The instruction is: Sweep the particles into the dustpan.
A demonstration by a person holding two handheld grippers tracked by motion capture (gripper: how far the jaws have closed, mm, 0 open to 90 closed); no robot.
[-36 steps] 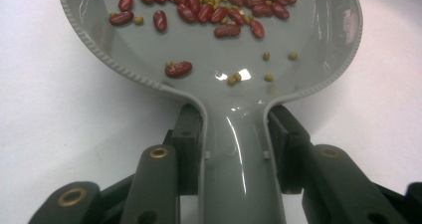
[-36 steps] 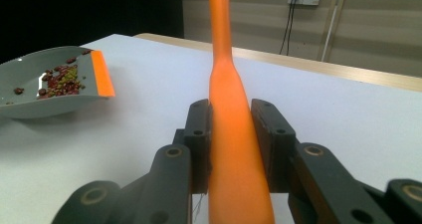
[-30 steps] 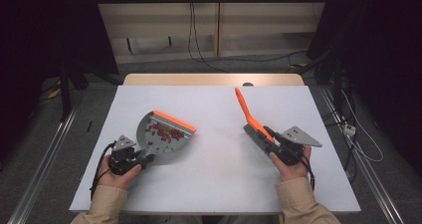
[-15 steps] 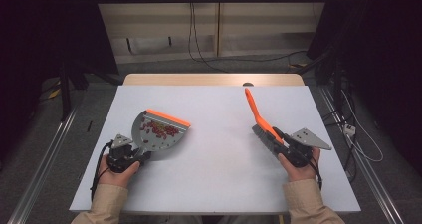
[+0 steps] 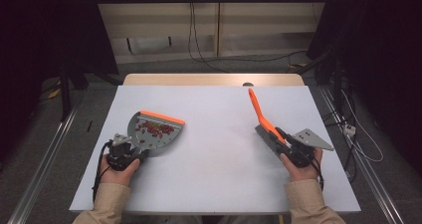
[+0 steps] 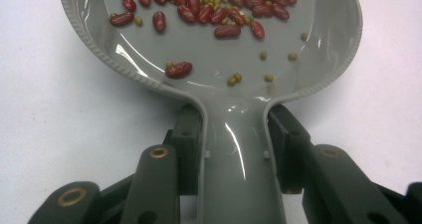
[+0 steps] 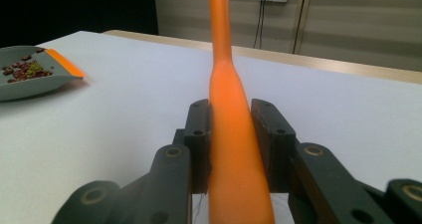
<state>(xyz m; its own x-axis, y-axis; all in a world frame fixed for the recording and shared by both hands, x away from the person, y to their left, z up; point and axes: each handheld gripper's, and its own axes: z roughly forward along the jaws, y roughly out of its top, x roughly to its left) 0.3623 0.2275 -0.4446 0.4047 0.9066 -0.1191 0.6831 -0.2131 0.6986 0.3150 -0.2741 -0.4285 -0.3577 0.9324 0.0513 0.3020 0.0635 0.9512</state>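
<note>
A grey dustpan [image 5: 155,132] with an orange front lip lies on the white table [image 5: 219,179] at the left. Red beans [image 5: 157,129] and small green ones sit in it. My left gripper [image 5: 130,147] is shut on its handle, and the left gripper view shows the dustpan [image 6: 229,45], the beans [image 6: 219,10] and my left gripper [image 6: 234,129] clamped on the stem. At the right, my right gripper [image 5: 288,143] is shut on a brush [image 5: 260,115] whose orange handle slants up and away. In the right gripper view the brush [image 7: 231,109] runs between the jaws of my right gripper [image 7: 231,119].
The dustpan [image 7: 30,77] appears far left in the right gripper view, with bare table between it and the brush. A wooden strip [image 5: 214,79] borders the table's far edge. Cables [image 5: 199,35] lie on the floor beyond, and metal rails [image 5: 45,159] run along both sides.
My right gripper has carried the brush to the right and a little nearer the front edge. The left hand has stayed put, and the dustpan has hardly shifted.
</note>
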